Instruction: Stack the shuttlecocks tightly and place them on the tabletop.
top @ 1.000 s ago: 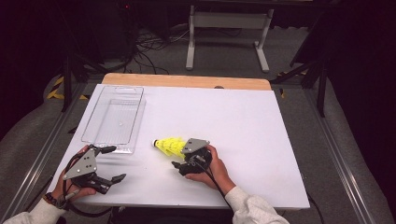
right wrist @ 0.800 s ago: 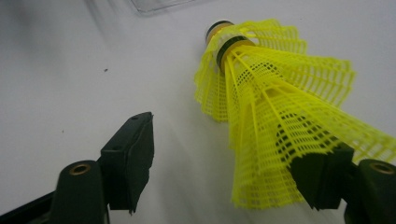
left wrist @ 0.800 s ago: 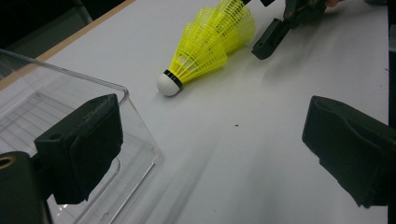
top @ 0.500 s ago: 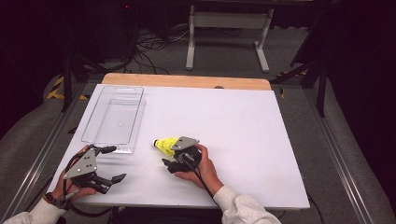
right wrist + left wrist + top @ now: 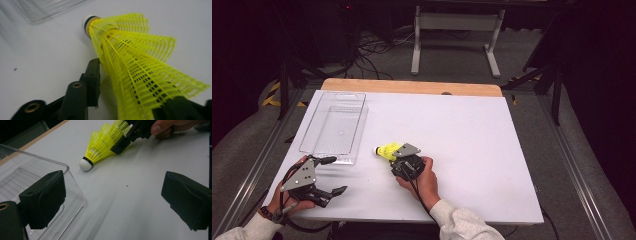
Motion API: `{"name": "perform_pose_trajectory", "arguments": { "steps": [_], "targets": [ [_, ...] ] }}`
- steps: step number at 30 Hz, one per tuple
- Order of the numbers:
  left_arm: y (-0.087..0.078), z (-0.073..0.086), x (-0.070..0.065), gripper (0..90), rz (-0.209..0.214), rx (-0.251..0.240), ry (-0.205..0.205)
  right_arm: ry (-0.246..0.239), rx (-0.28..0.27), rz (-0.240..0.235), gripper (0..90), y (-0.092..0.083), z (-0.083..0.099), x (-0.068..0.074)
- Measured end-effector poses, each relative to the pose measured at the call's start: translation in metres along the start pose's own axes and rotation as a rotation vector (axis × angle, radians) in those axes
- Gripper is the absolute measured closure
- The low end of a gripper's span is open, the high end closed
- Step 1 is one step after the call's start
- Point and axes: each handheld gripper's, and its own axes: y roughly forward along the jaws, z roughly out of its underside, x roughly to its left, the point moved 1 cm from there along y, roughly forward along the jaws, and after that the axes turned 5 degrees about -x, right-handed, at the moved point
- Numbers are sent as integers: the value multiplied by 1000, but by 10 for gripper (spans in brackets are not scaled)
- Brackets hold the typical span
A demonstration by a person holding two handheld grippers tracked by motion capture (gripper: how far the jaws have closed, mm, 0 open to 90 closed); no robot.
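Since the earlier frame the right gripper [image 5: 398, 159] has slid a little toward the shuttlecock [image 5: 386, 150], and its jaws have just been closing, with the yellow skirt now between them. In the right gripper view the left jaw lies against the side of the mesh and the right jaw sits under its flared rim, so the pads press on the skirt and the shuttlecock [image 5: 130, 62] is pinched. The shuttlecock lies on its side on the white table [image 5: 472, 150], its white cork tip pointing toward the tray [image 5: 333, 125] and resting on the surface, just beyond the tray's near right corner but not touching it. The left gripper view shows the same thing from the other side: the shuttlecock [image 5: 105, 143] is down on the table with the cork nearest the camera, and the right gripper [image 5: 130, 135] is clamped on the wide end of the skirt, with the person's fingers [image 5: 165, 127] behind it. The left gripper [image 5: 329, 175] rests low at the near left of the table, held in the left hand [image 5: 287, 197]; its jaws stand wide apart with nothing between them. One of them is in front of the tray's near end, the other over bare table. The tray [image 5: 37, 177] is clear plastic, and it lies along the left side of the table.
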Motion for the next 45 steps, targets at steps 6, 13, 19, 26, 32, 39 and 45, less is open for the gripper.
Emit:
{"name": "perform_pose_trajectory", "arguments": {
  "steps": [6,13,19,26,32,39,45],
  "targets": [
    [0,0,0,65,-1,0,-4,-54,9,19,813,1,-2,1],
    [0,1,1,64,-2,0,-5,-87,-7,25,868,0,-4,3],
    [-1,0,2,64,-4,-2,-4,-82,-18,23,874,-2,-5,1],
    [-2,0,2,61,-10,-9,-2,-81,-33,13,876,-6,-7,-2],
    [-3,0,2,58,-17,-15,-2,-98,-41,-1,877,-10,-9,-4],
    [-3,-1,4,58,-16,-26,-7,-99,-49,-11,878,-14,-10,-8],
    [-2,0,5,57,-13,-34,-13,-95,-50,-30,879,-16,-11,-10]
  ]
}}
